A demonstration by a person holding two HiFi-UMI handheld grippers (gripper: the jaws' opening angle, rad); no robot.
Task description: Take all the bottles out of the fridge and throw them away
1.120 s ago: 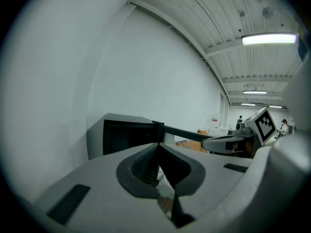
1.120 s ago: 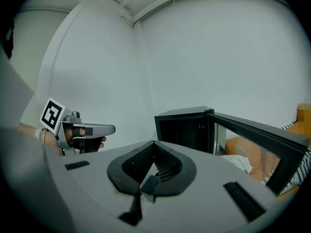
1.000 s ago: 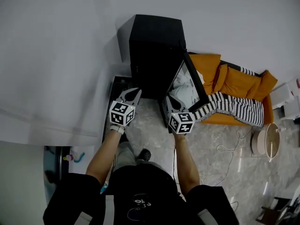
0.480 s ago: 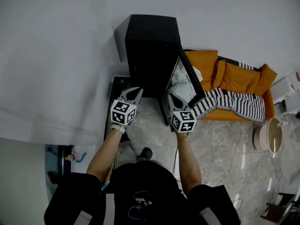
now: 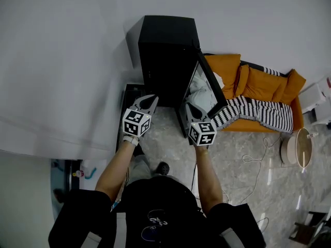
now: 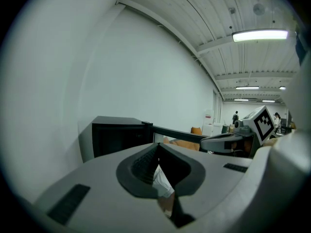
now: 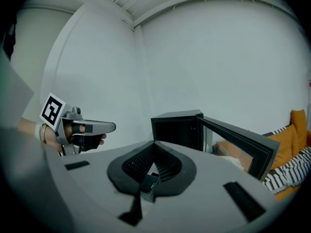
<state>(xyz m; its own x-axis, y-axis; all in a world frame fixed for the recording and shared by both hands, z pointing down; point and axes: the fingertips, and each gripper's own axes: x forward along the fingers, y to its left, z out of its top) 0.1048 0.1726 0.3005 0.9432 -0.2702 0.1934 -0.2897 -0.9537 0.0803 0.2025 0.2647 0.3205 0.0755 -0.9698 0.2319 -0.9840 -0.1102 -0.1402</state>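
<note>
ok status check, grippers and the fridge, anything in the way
Both shut, empty: left gripper, right gripper. Black fridge ahead, door open, inside dark, no bottles seen. Nothing between grippers and opening.

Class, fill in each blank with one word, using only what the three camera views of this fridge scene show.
1. The fridge is coloured ___.
2. Its door stands ___.
3. The sofa beside the fridge is coloured ___.
4. The right gripper has its jaws ___, with nothing between them.

Missing words: black; open; orange; shut
</note>
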